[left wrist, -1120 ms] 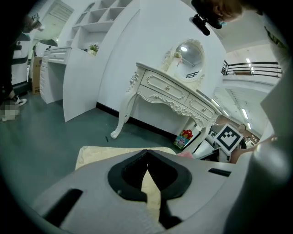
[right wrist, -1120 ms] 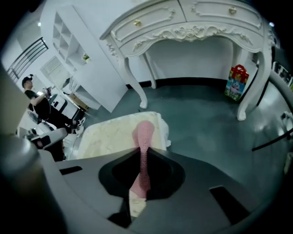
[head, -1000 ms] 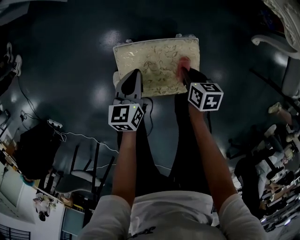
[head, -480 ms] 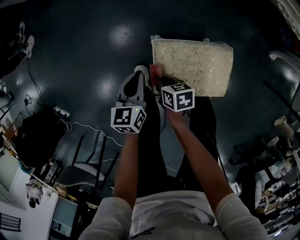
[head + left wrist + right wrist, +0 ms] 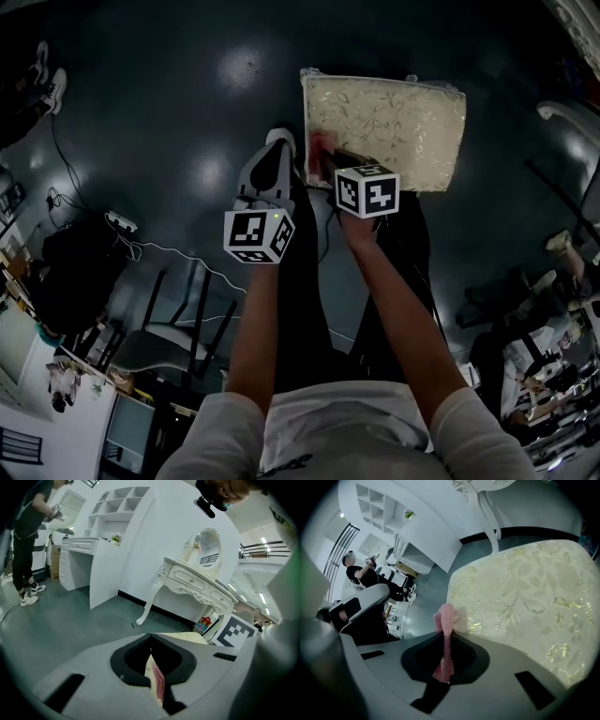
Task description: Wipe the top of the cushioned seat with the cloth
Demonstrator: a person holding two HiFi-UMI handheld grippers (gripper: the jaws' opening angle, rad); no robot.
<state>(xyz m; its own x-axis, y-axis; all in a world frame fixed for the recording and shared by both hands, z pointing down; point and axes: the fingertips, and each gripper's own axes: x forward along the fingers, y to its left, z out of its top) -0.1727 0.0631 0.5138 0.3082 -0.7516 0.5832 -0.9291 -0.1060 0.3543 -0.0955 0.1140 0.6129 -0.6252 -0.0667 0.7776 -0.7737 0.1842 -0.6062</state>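
The cushioned seat [image 5: 394, 112] has a cream, leaf-patterned top and stands on the dark floor. My right gripper [image 5: 330, 161] is at the seat's front left corner, shut on a pink cloth [image 5: 322, 144] that rests on the cushion there. In the right gripper view the cloth [image 5: 445, 620] sticks out between the shut jaws over the edge of the seat [image 5: 525, 583]. My left gripper [image 5: 277, 145] hangs just left of the seat, off the cushion. Its jaws are shut with nothing in them [image 5: 150, 637]. Only a sliver of cushion and cloth shows past them.
A white dressing table [image 5: 197, 581] with an oval mirror stands beyond the seat, with white shelving [image 5: 117, 508] to its left. A person [image 5: 26, 536] stands far left. Dark chairs [image 5: 178, 342] and a floor cable [image 5: 178, 258] lie at lower left. Black-trousered legs [image 5: 305, 281] stand below the grippers.
The right gripper carried the cloth from the seat's right part across to its left front edge, then a little back onto the cushion. The left gripper stayed beside the seat.
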